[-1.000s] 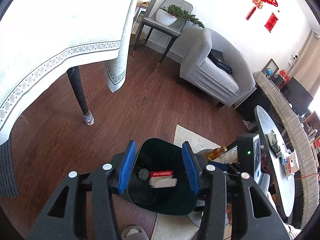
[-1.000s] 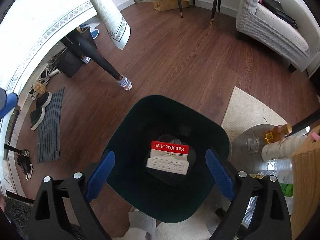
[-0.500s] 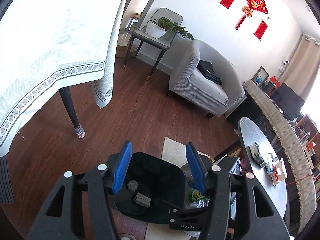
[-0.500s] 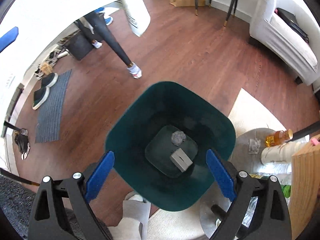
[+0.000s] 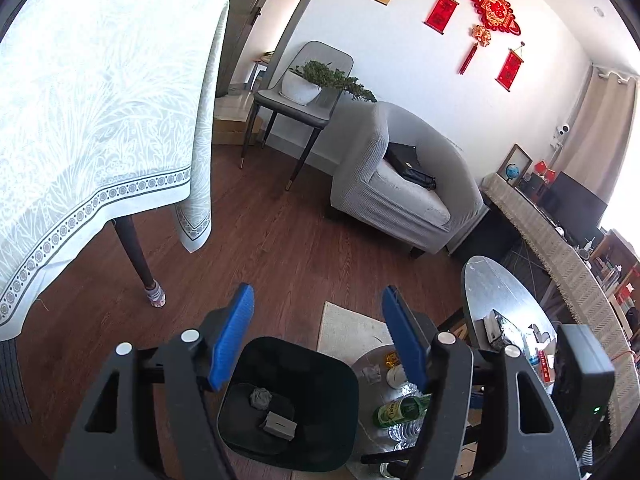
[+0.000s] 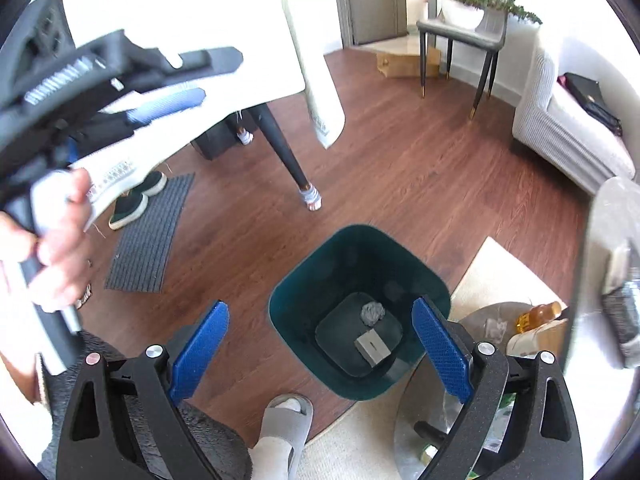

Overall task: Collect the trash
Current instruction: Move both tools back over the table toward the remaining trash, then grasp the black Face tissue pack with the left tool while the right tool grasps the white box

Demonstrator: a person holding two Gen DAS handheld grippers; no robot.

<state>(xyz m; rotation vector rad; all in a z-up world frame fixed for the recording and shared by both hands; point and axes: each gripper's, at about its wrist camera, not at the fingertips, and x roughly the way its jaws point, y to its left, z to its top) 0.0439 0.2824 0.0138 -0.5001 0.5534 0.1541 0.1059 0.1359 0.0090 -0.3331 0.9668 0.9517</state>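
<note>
A dark green bin (image 5: 324, 392) stands on the wood floor below both grippers. On its bottom lie a crumpled grey wad (image 5: 260, 397) and a small grey pack (image 5: 280, 426). My left gripper (image 5: 320, 340) hangs above the bin's far rim; its jaws are opening and nothing is between them. In the right wrist view the bin (image 6: 296, 308) holds the wad (image 6: 373, 312) and the pack (image 6: 373, 347). My right gripper (image 6: 320, 350) is open and empty high over it. The left gripper (image 6: 192, 80) shows at upper left, held by a hand (image 6: 60, 240).
A table with a white cloth (image 5: 80, 120) and dark leg (image 6: 288, 152) stands left. A grey armchair (image 5: 400, 192), a chair with a plant (image 5: 308, 84), a round side table with bottles (image 5: 400, 408), a rug (image 5: 352, 328), a doormat with shoes (image 6: 148, 236) and a slippered foot (image 6: 284, 424) surround the bin.
Both grippers have risen away from the bin. The red-and-white pack has dropped to the bin's bottom, grey side up. The left jaws have spread wider.
</note>
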